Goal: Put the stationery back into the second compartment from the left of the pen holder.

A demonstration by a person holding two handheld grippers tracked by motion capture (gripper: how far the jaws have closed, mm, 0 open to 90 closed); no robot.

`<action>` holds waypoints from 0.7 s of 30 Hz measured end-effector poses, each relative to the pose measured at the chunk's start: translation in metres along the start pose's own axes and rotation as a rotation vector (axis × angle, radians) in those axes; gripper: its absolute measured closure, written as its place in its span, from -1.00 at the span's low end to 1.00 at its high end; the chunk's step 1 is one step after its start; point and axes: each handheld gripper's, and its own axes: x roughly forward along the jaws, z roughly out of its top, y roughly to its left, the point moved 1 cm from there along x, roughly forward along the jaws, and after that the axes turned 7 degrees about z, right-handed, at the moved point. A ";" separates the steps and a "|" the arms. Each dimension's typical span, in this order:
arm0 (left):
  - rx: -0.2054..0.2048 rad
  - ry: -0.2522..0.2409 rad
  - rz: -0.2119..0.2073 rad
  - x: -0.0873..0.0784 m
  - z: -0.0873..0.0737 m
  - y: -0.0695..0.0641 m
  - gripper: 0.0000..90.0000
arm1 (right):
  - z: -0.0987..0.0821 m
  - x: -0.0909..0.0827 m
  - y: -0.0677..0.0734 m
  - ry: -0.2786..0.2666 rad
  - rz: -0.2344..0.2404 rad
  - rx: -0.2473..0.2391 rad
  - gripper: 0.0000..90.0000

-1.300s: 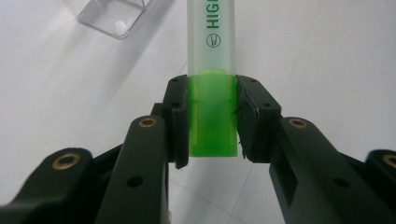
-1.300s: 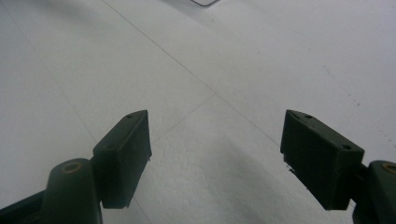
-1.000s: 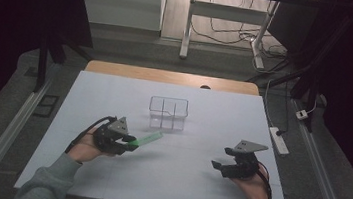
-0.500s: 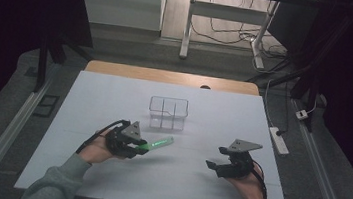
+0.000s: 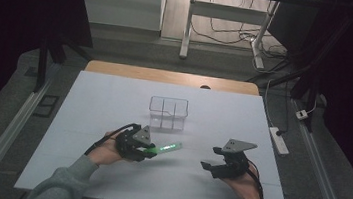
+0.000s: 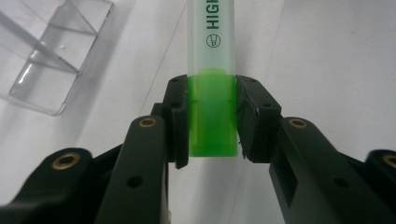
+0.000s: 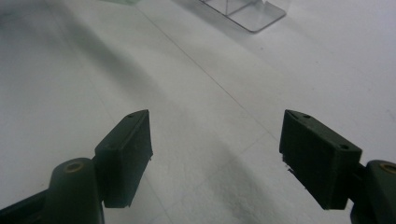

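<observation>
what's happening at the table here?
A person works two handheld grippers over a white table. The left gripper has its jaws clamped on the bright green end of a green highlighter, held above the tabletop and pointing roughly toward the right gripper. A clear divided container sits just beyond it, with nothing visible inside. The right gripper is open and holds nothing, off to the side.

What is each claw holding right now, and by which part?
Left claw grips the green highlighter by its solid green end; right claw is open and holds nothing.
</observation>
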 end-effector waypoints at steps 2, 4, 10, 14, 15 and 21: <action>0.009 0.003 -0.007 0.002 0.002 -0.002 0.48 | 0.002 0.001 0.002 0.004 0.003 -0.009 -0.43; 0.018 0.006 -0.011 0.005 0.004 -0.004 0.48 | 0.003 0.002 0.004 0.006 0.007 -0.018 -0.43; 0.036 0.011 -0.015 0.009 0.008 -0.007 0.48 | 0.009 0.004 0.011 0.005 0.016 -0.048 -0.41; 0.050 0.019 -0.016 0.013 0.010 -0.009 0.48 | 0.013 0.008 0.016 0.011 0.025 -0.071 -0.39; 0.053 0.020 -0.019 0.014 0.011 -0.010 0.48 | 0.013 0.008 0.016 0.011 0.025 -0.071 -0.39; 0.073 0.031 -0.032 0.019 0.015 -0.014 0.48 | 0.020 0.012 0.021 0.023 0.042 -0.098 -0.38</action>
